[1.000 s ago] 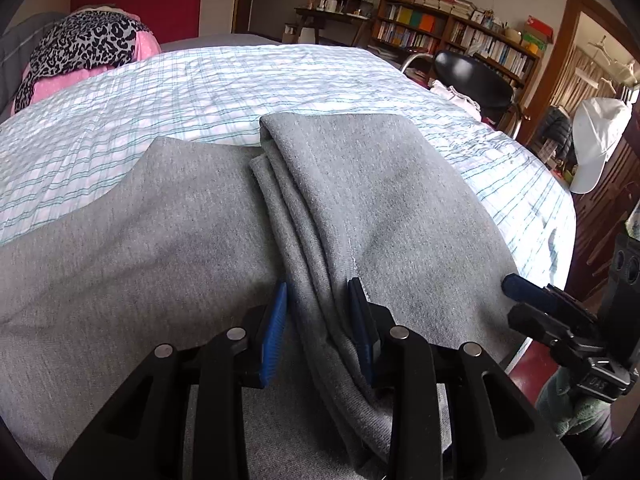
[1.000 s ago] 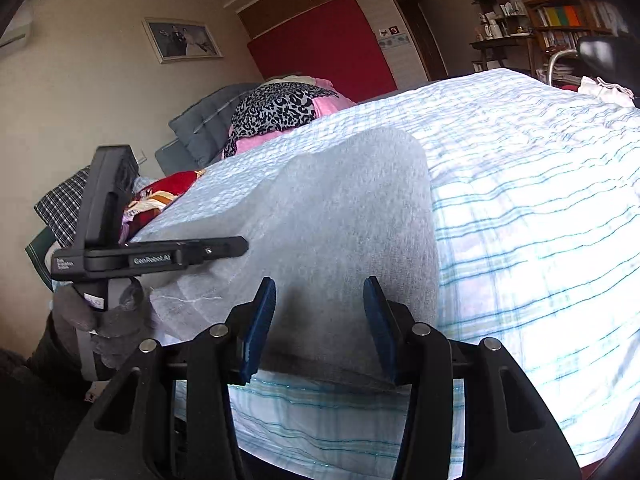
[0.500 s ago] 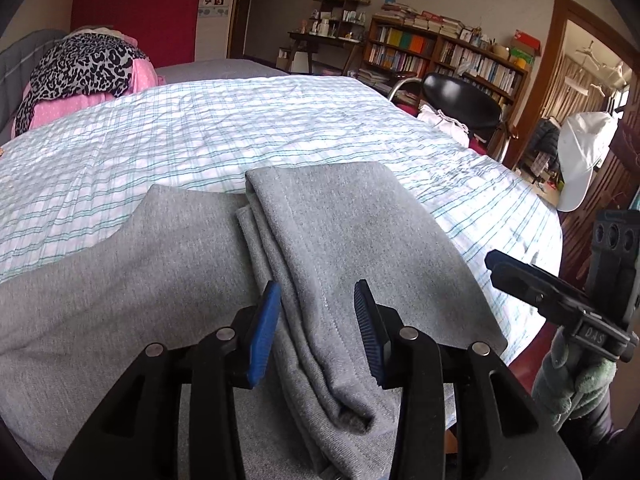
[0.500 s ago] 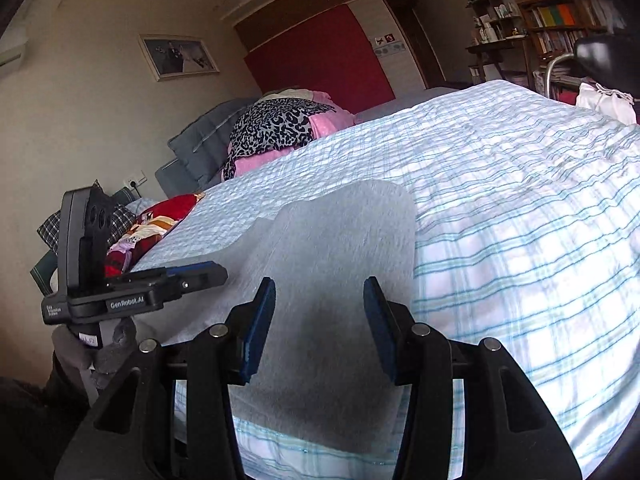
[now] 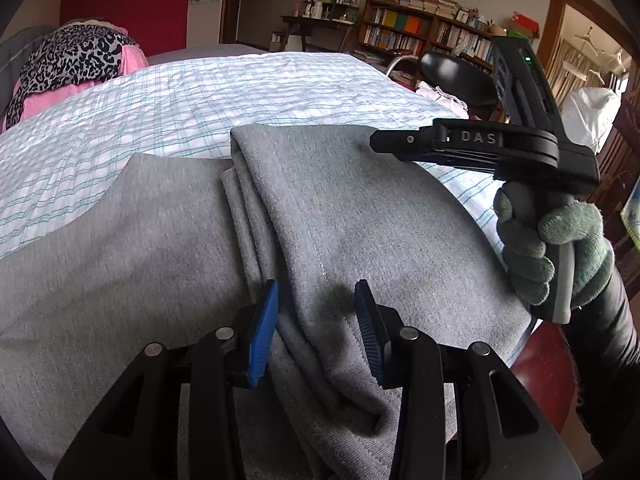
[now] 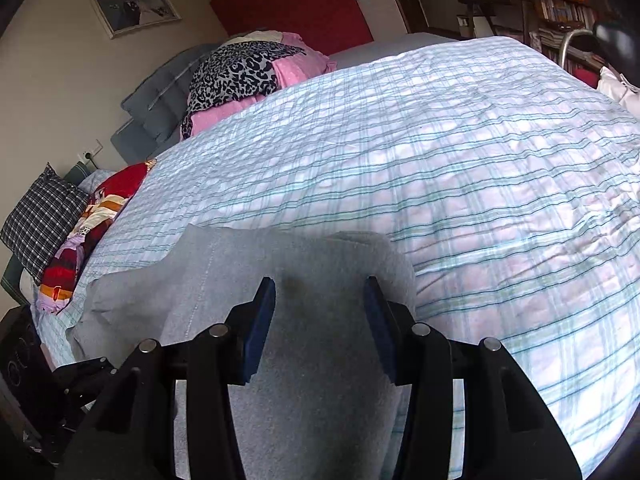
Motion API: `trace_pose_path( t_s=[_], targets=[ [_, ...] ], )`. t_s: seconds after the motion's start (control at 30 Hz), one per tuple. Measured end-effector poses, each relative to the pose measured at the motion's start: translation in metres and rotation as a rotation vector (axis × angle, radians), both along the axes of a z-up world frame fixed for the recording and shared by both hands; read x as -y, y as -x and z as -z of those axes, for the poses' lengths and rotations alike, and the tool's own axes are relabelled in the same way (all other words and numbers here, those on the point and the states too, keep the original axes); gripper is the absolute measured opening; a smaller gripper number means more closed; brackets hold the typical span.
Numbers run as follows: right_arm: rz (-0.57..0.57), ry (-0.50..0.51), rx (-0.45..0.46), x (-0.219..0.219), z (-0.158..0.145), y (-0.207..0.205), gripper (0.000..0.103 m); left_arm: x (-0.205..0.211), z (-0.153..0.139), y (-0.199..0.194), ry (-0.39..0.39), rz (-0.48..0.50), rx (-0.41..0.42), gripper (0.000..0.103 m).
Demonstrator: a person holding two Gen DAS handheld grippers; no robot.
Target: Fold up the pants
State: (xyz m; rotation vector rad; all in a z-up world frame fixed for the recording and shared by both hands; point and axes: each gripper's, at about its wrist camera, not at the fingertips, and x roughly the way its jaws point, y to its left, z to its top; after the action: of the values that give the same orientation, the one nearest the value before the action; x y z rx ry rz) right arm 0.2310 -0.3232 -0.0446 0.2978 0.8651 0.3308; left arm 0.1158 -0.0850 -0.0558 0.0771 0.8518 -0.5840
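Grey pants point(image 5: 360, 216) lie on the bed, one part folded over the other with a thick fold edge running down the middle. My left gripper point(image 5: 318, 320) is open, its blue pads on either side of that fold edge, just above the cloth. My right gripper point(image 6: 320, 320) is open and empty over the folded grey pants point(image 6: 248, 280) near their far end. The right gripper also shows in the left wrist view point(image 5: 404, 148), held by a gloved hand above the right part of the pants.
The bed point(image 6: 460, 152) has a white and teal checked cover. A leopard and pink pile point(image 6: 244, 72) lies at the headboard, cushions point(image 6: 44, 216) at the left side. A black chair point(image 5: 456, 76) and bookshelves point(image 5: 420, 36) stand beyond the bed.
The right gripper rose and moved in over the pants from the bed's edge. The left gripper drew back slightly along the fold edge. Both stayed open.
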Motion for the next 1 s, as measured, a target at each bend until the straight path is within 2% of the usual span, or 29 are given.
trace_pose_path(
  t_s=[0.07, 0.13, 0.23, 0.3, 0.4, 0.43, 0.47, 0.57, 0.8, 1.0],
  targets=[
    [-0.006, 0.011, -0.056, -0.002, 0.011, -0.012, 0.047, 0.0, 0.003, 0.002, -0.003, 0.004, 0.013, 0.04],
    [-0.021, 0.049, -0.071, -0.008, 0.02, -0.015, 0.048, 0.0, 0.005, 0.004, -0.007, 0.008, 0.033, 0.04],
    [-0.028, 0.117, -0.048, -0.017, 0.023, -0.007, 0.049, 0.0, 0.007, 0.008, -0.009, 0.011, 0.058, 0.041],
    [-0.024, 0.159, -0.033, -0.024, 0.022, -0.003, 0.049, -0.004, 0.006, 0.009, 0.008, 0.014, 0.046, 0.048],
    [-0.011, 0.228, 0.021, -0.033, 0.013, 0.007, 0.049, -0.013, 0.002, 0.009, 0.039, 0.011, 0.017, 0.05],
    [-0.013, 0.249, 0.044, -0.037, 0.009, 0.013, 0.049, -0.017, 0.0, 0.009, 0.042, 0.001, 0.015, 0.052],
    [-0.018, 0.266, 0.069, -0.042, 0.004, 0.019, 0.049, -0.021, -0.001, 0.009, 0.038, -0.018, 0.013, 0.06],
    [-0.033, 0.302, 0.121, -0.056, -0.006, 0.035, 0.049, -0.037, -0.001, 0.008, 0.058, -0.059, -0.009, 0.06],
    [-0.112, 0.287, 0.159, -0.092, -0.016, 0.053, 0.049, -0.084, -0.009, 0.015, 0.077, -0.174, -0.008, 0.074],
    [-0.182, 0.271, 0.173, -0.126, -0.02, 0.061, 0.05, -0.142, -0.02, 0.022, 0.093, -0.315, 0.009, 0.074]
  ],
)
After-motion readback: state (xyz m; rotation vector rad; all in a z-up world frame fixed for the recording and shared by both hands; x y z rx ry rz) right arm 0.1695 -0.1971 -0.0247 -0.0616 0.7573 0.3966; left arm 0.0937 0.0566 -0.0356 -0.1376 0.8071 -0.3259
